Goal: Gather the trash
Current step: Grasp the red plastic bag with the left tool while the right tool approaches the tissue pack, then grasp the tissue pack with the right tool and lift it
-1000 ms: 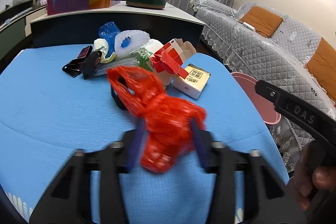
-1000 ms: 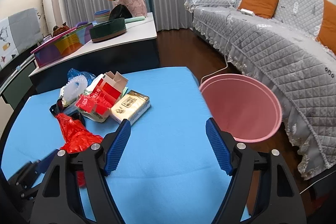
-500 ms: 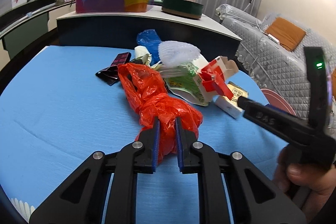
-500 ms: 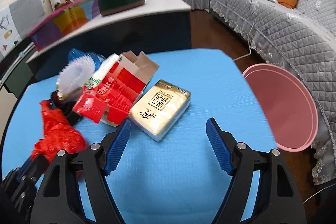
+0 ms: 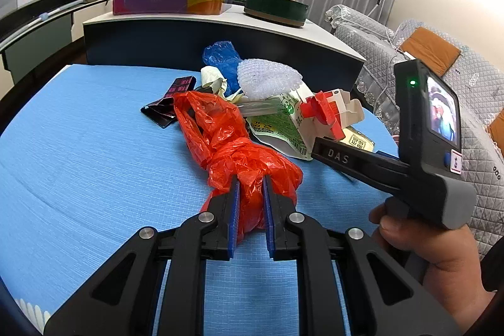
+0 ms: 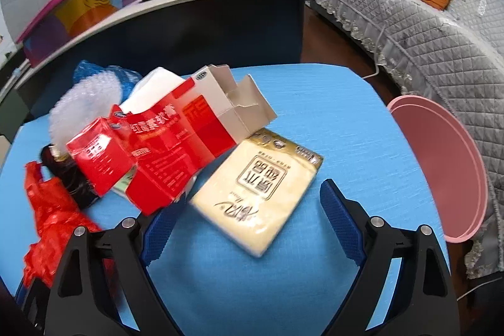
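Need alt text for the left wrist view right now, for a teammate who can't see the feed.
The left gripper is shut on a crumpled red plastic bag lying on the blue table cover. Behind it sits a pile of wrappers and a torn red-and-white carton; the right gripper reaches in from the right.

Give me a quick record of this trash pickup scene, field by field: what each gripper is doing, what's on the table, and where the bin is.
left hand-held gripper: shut on red plastic bag
right hand-held gripper: open, empty, facing the yellow tissue pack
surface: blue table
trash pile: red carton, bubble wrap, blue bag, black wrapper
bin: pink basin, past the table's right edge, by the grey sofa
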A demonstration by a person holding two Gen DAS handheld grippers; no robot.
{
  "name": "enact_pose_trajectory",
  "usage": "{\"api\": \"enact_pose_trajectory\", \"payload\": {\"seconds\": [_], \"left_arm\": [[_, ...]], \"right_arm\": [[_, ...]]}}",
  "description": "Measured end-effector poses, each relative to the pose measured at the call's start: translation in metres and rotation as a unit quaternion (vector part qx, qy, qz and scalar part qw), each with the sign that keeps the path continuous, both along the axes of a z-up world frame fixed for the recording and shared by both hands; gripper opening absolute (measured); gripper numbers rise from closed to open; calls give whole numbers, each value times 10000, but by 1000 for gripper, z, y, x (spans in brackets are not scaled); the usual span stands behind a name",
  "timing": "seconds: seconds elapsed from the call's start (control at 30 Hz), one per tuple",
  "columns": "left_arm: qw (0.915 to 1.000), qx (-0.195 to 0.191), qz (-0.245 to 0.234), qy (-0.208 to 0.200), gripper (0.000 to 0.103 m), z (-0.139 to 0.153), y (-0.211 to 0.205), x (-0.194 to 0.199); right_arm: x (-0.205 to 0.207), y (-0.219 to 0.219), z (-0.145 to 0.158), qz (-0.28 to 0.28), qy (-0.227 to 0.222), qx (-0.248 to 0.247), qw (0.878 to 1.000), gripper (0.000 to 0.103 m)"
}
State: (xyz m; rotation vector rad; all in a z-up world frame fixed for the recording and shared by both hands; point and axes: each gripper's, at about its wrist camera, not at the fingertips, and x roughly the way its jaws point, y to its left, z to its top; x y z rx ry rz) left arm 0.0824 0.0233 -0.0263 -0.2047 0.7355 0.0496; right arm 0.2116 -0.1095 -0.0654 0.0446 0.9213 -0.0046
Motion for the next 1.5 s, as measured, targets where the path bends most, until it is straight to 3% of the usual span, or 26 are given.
{"api": "enact_pose_trajectory", "payload": {"seconds": [0.2,0.37,0.87,1.03,1.13,1.23,1.5], "left_arm": [[10000,-13,24,35,14,3,0,1],[10000,29,-16,35,14,4,-2,1],[9998,56,-154,-80,13,12,-12,-10],[9994,-31,-338,26,13,10,-18,-17],[9990,-14,-422,132,13,4,-23,-20],[9988,20,-469,118,13,5,-26,-23],[9984,128,-554,82,13,5,-35,-24]], "right_arm": [[-4,-2,2,-64,48,-161,9998,81],[-10,-10,6,20,63,-95,9999,60],[-61,-39,48,149,-268,-179,9994,53],[-86,-50,42,234,-70,44,9997,54],[-99,-50,33,233,-45,-71,9997,57],[-102,-48,22,317,113,-136,9993,75],[-106,-52,15,161,148,-411,9989,75]]}}
